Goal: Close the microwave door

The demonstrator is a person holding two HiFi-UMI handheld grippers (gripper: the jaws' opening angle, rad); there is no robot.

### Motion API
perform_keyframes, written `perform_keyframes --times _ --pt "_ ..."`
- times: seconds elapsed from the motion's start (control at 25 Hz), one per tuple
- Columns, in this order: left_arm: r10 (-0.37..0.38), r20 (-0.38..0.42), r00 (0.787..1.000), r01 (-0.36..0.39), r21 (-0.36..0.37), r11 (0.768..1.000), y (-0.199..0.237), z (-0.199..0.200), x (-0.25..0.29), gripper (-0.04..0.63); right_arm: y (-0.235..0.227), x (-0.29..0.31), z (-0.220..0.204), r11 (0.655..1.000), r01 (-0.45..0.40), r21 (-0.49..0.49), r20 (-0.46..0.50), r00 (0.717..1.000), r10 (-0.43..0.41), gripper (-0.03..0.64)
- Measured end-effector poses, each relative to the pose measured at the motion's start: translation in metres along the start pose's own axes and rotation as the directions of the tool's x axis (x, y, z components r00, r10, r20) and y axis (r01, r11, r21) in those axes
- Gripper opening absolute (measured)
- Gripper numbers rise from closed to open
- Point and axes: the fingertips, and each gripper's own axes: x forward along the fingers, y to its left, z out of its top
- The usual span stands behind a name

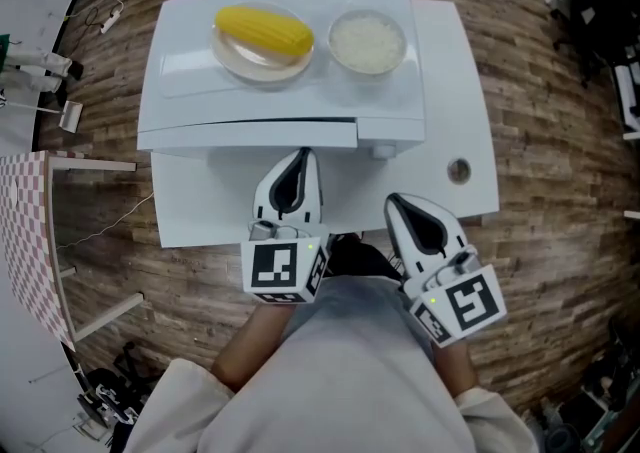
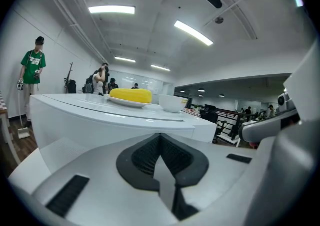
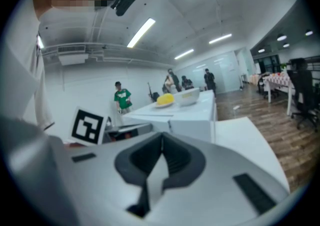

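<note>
A white microwave (image 1: 200, 91) stands on a white table (image 1: 450, 91). From above, its door (image 1: 250, 133) lies flush along the front, beside a knob (image 1: 382, 152). My left gripper (image 1: 302, 154) is shut and empty, its tip right at the door's front edge; I cannot tell whether it touches. In the left gripper view the left gripper (image 2: 160, 135) points at the microwave (image 2: 100, 115). My right gripper (image 1: 392, 201) is also shut and empty, lower right and farther from the front. The right gripper (image 3: 161, 135) faces the microwave (image 3: 185, 120).
On the microwave's top sit a plate with a yellow corn cob (image 1: 264, 31) and a bowl of rice (image 1: 367, 41). A small round object (image 1: 458, 170) lies on the table at the right. A checkered table (image 1: 25, 231) stands at the left. A person in green (image 2: 32, 65) stands far off.
</note>
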Motion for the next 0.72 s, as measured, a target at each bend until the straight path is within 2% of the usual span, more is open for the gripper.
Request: perform_keyframes --times 0.72 --pt "0.021 0.016 1.0 -0.021 -0.005 1.0 0.0027 0.0021 0.0085 0.012 0.0053 0.0013 -0.0059 1.0 -0.01 0.009 -0.006 1.0 0.01 0.023"
